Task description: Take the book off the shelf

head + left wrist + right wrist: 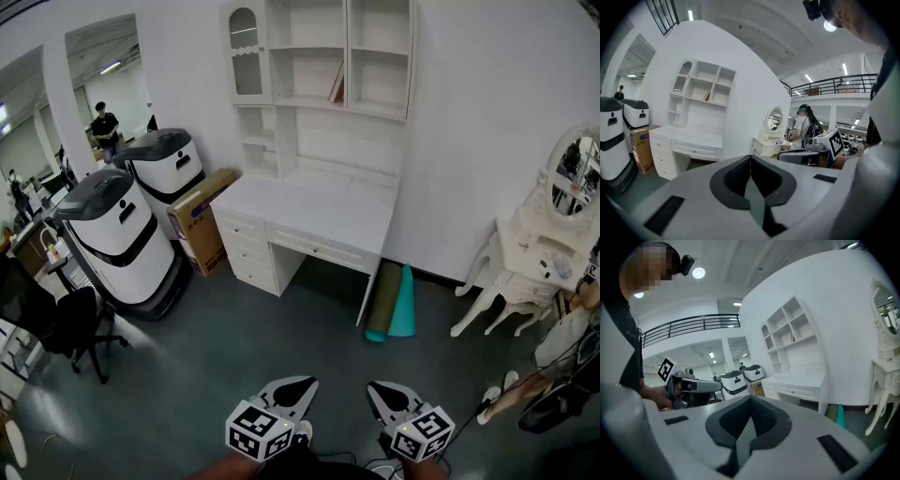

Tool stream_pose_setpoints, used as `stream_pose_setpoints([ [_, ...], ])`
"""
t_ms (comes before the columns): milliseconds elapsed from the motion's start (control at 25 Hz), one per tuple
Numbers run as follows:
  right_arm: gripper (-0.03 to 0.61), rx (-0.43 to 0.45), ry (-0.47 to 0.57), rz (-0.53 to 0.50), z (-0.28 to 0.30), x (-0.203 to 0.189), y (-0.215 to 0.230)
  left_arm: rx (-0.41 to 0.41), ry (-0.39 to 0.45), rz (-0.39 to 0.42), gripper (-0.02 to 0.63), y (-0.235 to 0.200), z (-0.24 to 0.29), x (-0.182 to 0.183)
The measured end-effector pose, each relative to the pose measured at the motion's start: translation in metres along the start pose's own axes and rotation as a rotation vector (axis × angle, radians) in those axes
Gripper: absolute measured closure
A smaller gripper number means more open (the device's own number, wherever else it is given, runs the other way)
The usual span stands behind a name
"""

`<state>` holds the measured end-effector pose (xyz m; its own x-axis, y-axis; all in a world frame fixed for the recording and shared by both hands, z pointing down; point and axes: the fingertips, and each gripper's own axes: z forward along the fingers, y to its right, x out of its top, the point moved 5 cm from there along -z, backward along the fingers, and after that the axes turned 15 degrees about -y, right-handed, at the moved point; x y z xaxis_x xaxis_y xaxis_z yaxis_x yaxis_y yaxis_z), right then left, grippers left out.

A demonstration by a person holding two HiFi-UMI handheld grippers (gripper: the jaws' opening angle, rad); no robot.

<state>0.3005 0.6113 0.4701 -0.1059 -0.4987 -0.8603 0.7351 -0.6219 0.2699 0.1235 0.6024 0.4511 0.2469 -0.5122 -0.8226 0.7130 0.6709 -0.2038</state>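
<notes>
A thin reddish book leans in a middle cubby of the white shelf unit above the white desk. The same book shows small in the left gripper view and again, as a faint sliver, as the book in the right gripper view. Both grippers are far from it, low at the head view's bottom edge. My left gripper is shut with nothing in it, and my right gripper is shut and empty too.
Two white and black bin-shaped machines and a cardboard box stand left of the desk. Rolled green mats lean at its right leg. A white vanity with an oval mirror is at the right; a black chair at the left.
</notes>
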Motion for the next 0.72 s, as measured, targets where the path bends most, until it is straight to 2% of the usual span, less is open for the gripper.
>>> stream_pose_setpoints([
  [560,0.551,0.009,-0.007,0.010,0.013,-0.001,0.002,0.009,-0.016,-0.008,0.603,-0.012,0.003,-0.003],
  [720,0.551,0.022,0.025,0.022,0.016,0.003,0.003,0.009,-0.023,-0.014,0.603,-0.018,0.005,-0.003],
])
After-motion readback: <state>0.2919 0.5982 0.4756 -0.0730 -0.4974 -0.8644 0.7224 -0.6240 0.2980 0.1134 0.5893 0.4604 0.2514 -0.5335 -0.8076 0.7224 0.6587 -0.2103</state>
